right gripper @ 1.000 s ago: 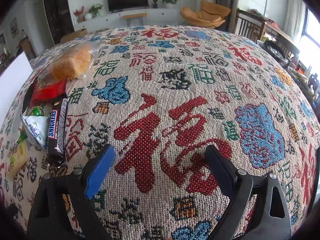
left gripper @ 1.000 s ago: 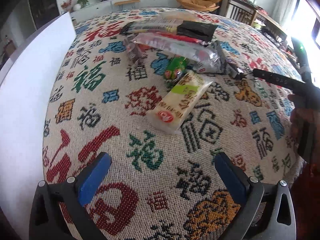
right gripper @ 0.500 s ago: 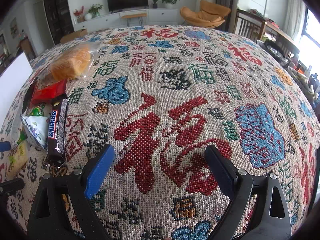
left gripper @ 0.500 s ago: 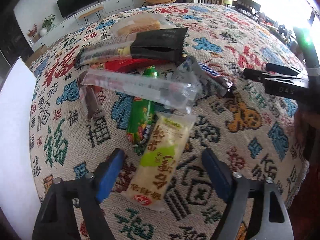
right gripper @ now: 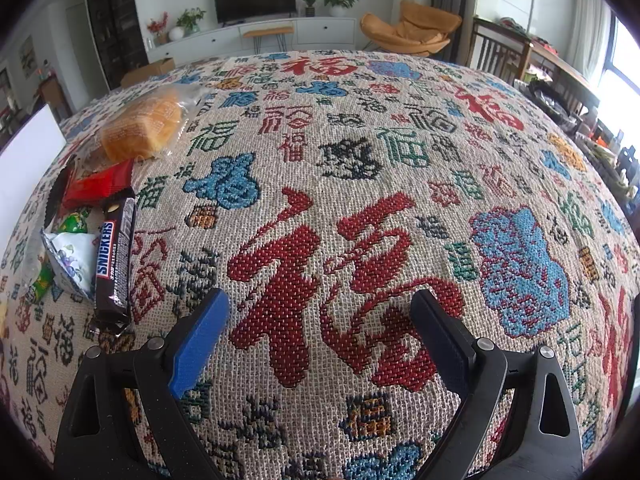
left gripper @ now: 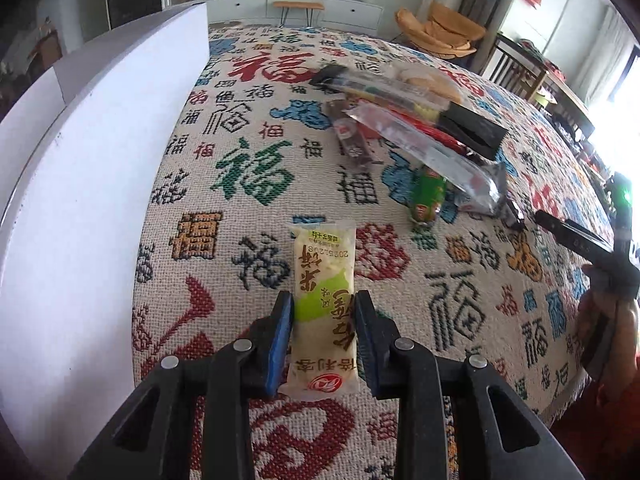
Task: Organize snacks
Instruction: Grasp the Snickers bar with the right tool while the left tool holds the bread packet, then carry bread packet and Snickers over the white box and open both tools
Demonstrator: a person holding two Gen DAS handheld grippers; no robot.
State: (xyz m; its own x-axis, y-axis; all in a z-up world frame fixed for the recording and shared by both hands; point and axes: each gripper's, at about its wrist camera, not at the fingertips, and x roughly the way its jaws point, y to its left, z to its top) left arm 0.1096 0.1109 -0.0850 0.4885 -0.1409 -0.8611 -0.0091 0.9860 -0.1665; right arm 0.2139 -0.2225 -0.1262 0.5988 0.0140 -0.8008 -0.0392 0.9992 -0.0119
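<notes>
A white and green rice-cracker packet [left gripper: 324,256] lies lengthwise on the patterned tablecloth [left gripper: 240,176]. My left gripper [left gripper: 324,300] straddles its near half, its jaws closing, and both blue pads touch the packet's sides. A pile of other snacks sits further back on the right: a green packet [left gripper: 430,196], a clear silver-ended packet [left gripper: 432,156], a black packet [left gripper: 472,128] and bagged bread [left gripper: 424,78]. My right gripper [right gripper: 320,304] is open over bare cloth with nothing between its fingers. A Snickers bar [right gripper: 114,256], a red packet [right gripper: 100,184] and the bread [right gripper: 142,126] lie to its left.
A tall white box wall [left gripper: 80,184] stands along the left of the table, also seen as a white panel [right gripper: 28,160]. A hand [left gripper: 612,320] on the right gripper's handle shows at the right edge. Chairs and a TV cabinet lie beyond the table.
My left gripper has swung in over the rice-cracker packet, and its jaws have narrowed from wide open to touching the packet's sides. The right gripper has not moved.
</notes>
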